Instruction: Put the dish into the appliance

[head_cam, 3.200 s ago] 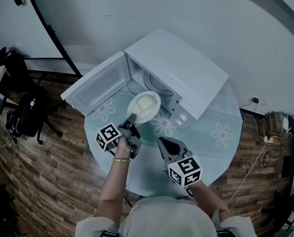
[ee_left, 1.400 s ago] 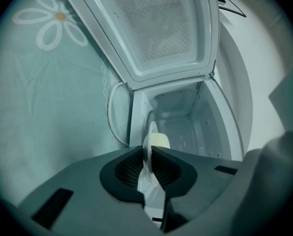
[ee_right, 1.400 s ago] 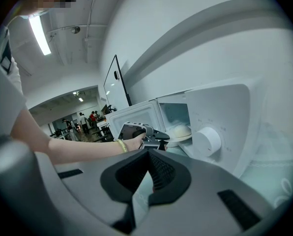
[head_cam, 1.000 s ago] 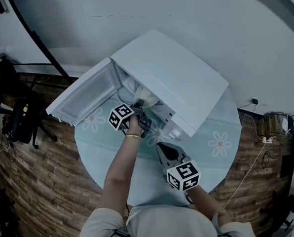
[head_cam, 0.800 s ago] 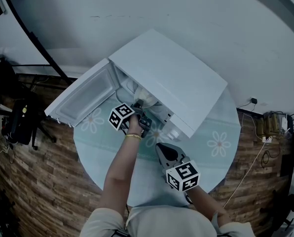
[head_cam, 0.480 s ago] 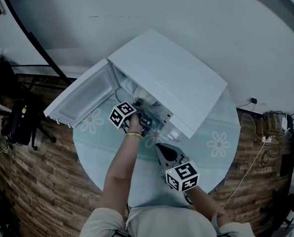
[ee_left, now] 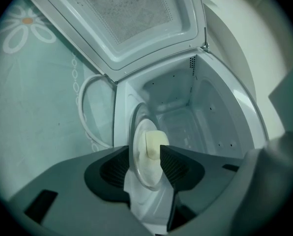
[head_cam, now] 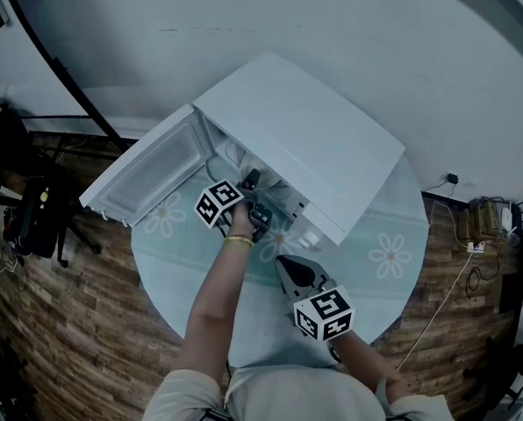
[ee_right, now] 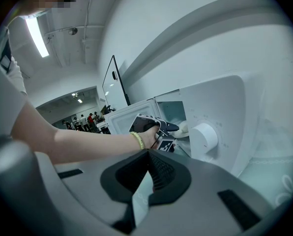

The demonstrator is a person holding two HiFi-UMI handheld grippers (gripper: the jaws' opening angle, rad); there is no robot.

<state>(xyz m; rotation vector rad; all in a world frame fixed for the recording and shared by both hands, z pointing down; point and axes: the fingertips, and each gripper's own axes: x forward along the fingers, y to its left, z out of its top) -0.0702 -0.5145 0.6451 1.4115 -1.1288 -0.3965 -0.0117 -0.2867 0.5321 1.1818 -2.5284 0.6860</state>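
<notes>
A white microwave oven (head_cam: 305,147) stands on the round table with its door (head_cam: 143,178) swung open to the left. My left gripper (head_cam: 251,182) reaches into the oven's mouth. In the left gripper view a white dish (ee_left: 141,171) with a pale block of food (ee_left: 154,142) sits between the jaws of my left gripper (ee_left: 145,152), which have just been opening; the pads stand apart from the rim. The right gripper view also shows the dish (ee_right: 184,128) at the oven's opening. My right gripper (head_cam: 288,266) hangs shut and empty over the table in front of the oven.
The oven's control panel with a round knob (ee_right: 205,135) faces my right gripper. A pale green floral cloth (head_cam: 384,253) covers the table. A white cord loop (ee_left: 85,112) lies under the door. A dark chair (head_cam: 33,209) and floor cables (head_cam: 485,222) flank the table.
The dish was held out in front of the oven three seconds ago and now lies inside its mouth. The left jaws have spread apart around the dish. The right gripper has stayed put.
</notes>
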